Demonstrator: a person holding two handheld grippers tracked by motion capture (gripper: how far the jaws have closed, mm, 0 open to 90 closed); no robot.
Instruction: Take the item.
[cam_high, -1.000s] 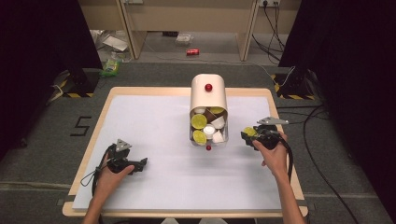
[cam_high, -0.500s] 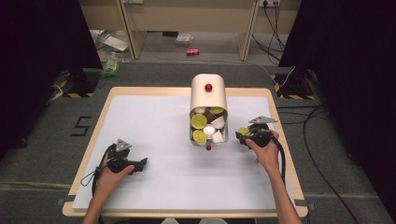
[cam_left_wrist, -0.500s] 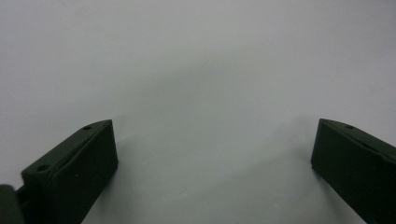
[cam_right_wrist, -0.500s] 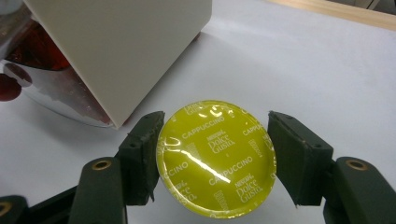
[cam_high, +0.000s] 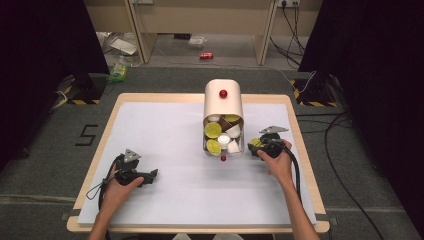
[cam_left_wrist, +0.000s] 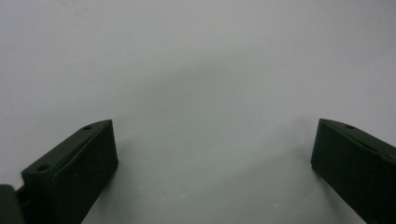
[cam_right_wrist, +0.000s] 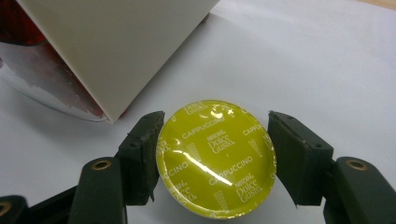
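A cream container (cam_high: 223, 107) lies on the white table sheet (cam_high: 165, 135), its open end facing me and packed with several coffee capsules (cam_high: 212, 130), yellow-lidded and white. My right gripper (cam_high: 257, 145) sits just right of that opening, shut on a yellow-lidded capsule (cam_high: 255, 143). In the right gripper view the capsule (cam_right_wrist: 217, 158), printed "Cappuccino", is pinched between both pads of the right gripper (cam_right_wrist: 215, 154), low over the sheet, with the container's cream wall (cam_right_wrist: 112, 42) at upper left. My left gripper (cam_high: 152, 174) rests at the front left, open, with bare sheet between the left gripper's pads (cam_left_wrist: 212, 158).
A small red ball (cam_high: 223, 158) lies on the sheet just in front of the container's opening. A red knob (cam_high: 223, 93) sits on the container's upper side. The table's wooden edge (cam_high: 300, 145) runs close behind my right hand. Cables trail from both grippers.
My right gripper has moved left and down with the capsule, closer to the container's opening. The left gripper has stayed still.
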